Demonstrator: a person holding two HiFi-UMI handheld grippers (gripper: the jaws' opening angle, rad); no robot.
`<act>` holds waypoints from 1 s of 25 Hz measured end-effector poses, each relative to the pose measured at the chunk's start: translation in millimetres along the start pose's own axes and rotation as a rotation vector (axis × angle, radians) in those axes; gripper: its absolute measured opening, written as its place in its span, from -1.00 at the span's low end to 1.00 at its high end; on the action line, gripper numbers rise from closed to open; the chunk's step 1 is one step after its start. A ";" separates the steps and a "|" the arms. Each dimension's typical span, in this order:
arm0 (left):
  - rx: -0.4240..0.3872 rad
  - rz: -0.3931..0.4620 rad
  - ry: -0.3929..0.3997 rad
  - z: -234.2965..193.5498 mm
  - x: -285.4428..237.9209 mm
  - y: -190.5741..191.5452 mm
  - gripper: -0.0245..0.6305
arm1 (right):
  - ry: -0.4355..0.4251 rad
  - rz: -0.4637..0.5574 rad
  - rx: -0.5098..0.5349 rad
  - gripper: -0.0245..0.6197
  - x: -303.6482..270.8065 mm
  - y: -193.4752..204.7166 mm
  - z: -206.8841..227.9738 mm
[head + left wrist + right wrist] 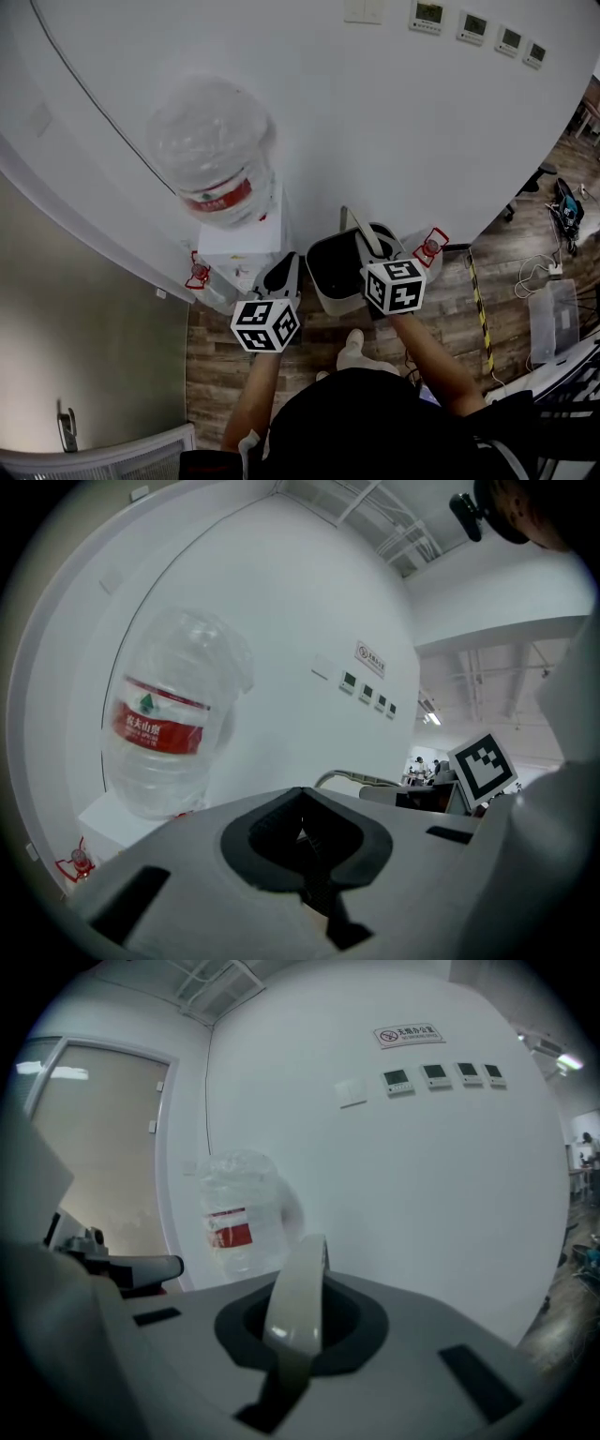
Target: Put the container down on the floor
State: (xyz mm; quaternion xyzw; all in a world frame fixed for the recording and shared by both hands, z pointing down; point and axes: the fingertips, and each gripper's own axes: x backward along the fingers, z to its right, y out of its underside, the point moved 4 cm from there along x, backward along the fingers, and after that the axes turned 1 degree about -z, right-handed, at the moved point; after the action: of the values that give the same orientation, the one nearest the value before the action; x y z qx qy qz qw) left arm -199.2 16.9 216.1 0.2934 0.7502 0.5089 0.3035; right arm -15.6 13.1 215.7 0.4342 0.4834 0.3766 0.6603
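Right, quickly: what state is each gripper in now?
Left gripper: closed, empty.
Right gripper: closed on the handle.

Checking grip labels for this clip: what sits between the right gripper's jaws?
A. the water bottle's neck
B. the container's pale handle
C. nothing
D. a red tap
B: the right gripper view shows the right gripper with its jaws closed on the pale handle of the container.
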 end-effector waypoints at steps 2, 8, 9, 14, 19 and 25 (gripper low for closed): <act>-0.002 0.002 -0.004 -3.2 -10.4 -4.0 -0.88 | -0.008 -0.002 -0.005 -0.84 -9.9 -3.5 4.5; 0.006 0.002 -0.018 -12.1 -45.0 -9.1 -0.88 | -0.028 -0.006 -0.011 -0.84 -40.0 -11.9 23.4; 0.009 -0.001 -0.019 -13.4 -50.4 -9.1 -0.88 | -0.029 -0.011 -0.012 -0.84 -44.6 -12.6 27.0; 0.016 -0.001 -0.033 -20.5 -76.5 -13.1 -0.88 | -0.042 -0.025 -0.012 -0.83 -67.6 -18.0 42.9; 0.021 -0.009 -0.037 -22.0 -103.7 -12.5 -0.88 | -0.054 -0.043 -0.018 -0.83 -85.3 -18.0 59.8; 0.026 -0.016 -0.052 -18.2 -124.4 -7.6 -0.88 | -0.072 -0.071 -0.019 -0.83 -96.6 -13.3 74.7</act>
State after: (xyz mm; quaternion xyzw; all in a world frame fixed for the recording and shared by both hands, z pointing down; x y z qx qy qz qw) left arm -133.9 -89.3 233.8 0.3044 0.7510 0.4887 0.3233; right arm 33.5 -95.6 244.9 0.4238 0.4708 0.3415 0.6943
